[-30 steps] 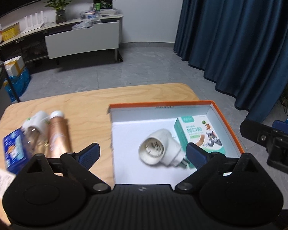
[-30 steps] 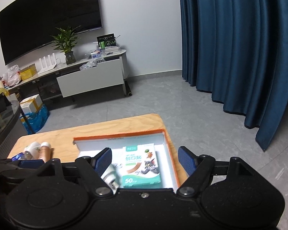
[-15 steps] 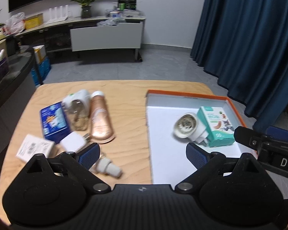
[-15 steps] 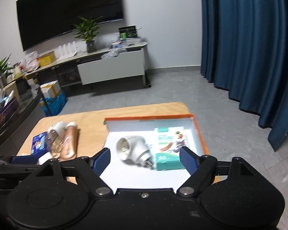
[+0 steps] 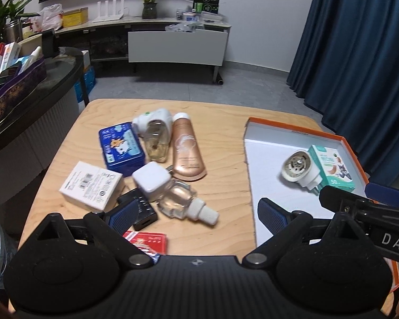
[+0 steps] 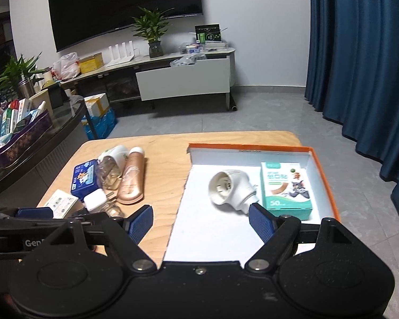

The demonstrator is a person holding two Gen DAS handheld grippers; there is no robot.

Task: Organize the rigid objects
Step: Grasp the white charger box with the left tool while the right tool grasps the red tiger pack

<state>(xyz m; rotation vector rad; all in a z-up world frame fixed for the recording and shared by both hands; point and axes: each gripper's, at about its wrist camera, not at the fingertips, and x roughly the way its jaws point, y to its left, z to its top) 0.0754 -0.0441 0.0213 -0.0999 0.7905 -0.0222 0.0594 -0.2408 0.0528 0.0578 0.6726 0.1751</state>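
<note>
An orange-rimmed white box (image 5: 292, 129) sits on the right of the wooden table and holds a white plug-in device (image 5: 299, 170) and a teal carton (image 5: 332, 166). To its left lie a blue tin (image 5: 122, 148), a rose-gold tube (image 5: 187, 151), a white charger cube (image 5: 151, 179), a clear bottle (image 5: 182, 202) and a white carton (image 5: 91, 184). My left gripper (image 5: 196, 215) hovers open above the near end of this pile, holding nothing. My right gripper (image 6: 200, 222) stands open over the box's (image 6: 250, 147) near left edge, empty, short of the plug-in device (image 6: 230, 190).
A red pack (image 5: 149, 240) and a black item (image 5: 141, 210) lie under the left fingers. A dark counter (image 5: 53, 79) with boxes stands left of the table. Blue curtains (image 6: 359, 66) hang at the right. Grey floor and a low cabinet (image 6: 183, 79) lie beyond.
Both grippers have swung left across the table. The left view went from the box to the loose pile, and the right view now shows the whole box and pile.
</note>
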